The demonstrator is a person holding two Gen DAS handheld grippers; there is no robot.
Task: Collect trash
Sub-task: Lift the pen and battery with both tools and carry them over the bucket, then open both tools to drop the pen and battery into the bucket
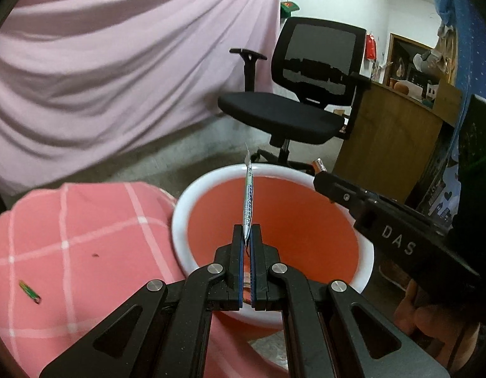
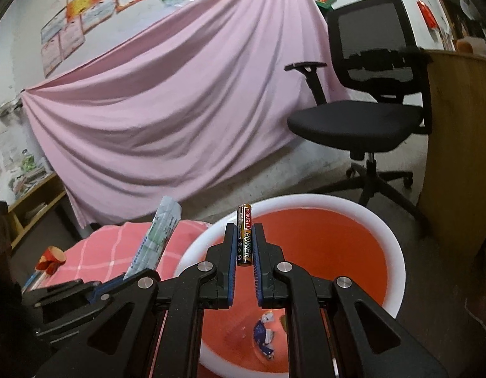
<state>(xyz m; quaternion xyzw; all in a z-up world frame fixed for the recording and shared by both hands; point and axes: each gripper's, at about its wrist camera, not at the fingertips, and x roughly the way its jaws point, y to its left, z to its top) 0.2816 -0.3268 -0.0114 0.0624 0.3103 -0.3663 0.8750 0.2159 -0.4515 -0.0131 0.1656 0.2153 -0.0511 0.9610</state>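
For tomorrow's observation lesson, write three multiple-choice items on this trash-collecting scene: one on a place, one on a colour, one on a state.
1. Where is the battery?
A. on the chair seat
B. between the right claw's fingers, above the bin
C. on the checked cloth

2. What colour is the inside of the bin?
A. orange-red
B. blue
C. black

3. What is the state of the left claw?
A. wide open, holding nothing
B. shut on a battery
C. shut on a flat wrapper

Answers: 1 B, the fingers clamp it over the rim. 2 A, the wall is orange-red under a white rim. 3 C, the wrapper stands edge-on between closed fingers.

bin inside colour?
Orange-red inside, white rim; clearest in the right wrist view.
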